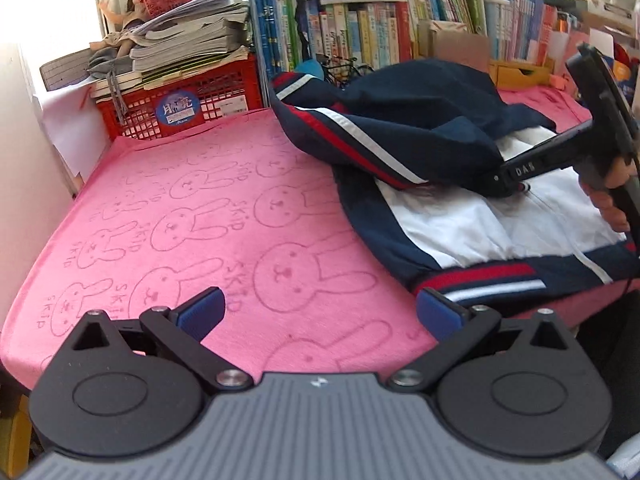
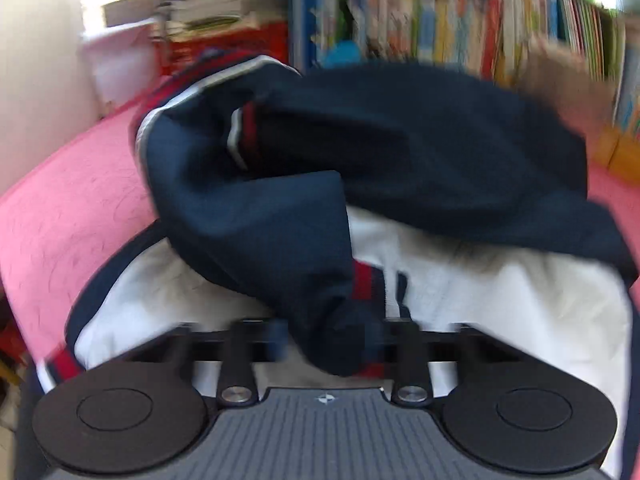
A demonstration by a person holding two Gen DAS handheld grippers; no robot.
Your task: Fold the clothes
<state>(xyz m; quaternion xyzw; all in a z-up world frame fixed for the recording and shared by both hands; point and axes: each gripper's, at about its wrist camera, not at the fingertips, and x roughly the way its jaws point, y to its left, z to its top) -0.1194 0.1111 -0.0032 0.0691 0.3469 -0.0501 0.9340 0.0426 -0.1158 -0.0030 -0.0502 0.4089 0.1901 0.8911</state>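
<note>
Blue pads of the left claw (image 1: 320,312) stand wide apart over the pink towel (image 1: 180,220) on the bench, holding nothing. At about two o'clock from it lies the jacket (image 1: 420,152), navy and white with red stripes, one sleeve (image 1: 352,136) thrown across the white front.

The right claw (image 2: 326,344) is pinched narrow on the sleeve's cuff (image 2: 344,344), though that view is blurred.

I judge the jacket light and soft: it sags, bunches and slides on itself, so a pinch carries only what hangs from it. Firmer holds look to be the cuff and the ribbed hem (image 1: 480,280) at the bench's near edge, at three o'clock from the left claw.
</note>
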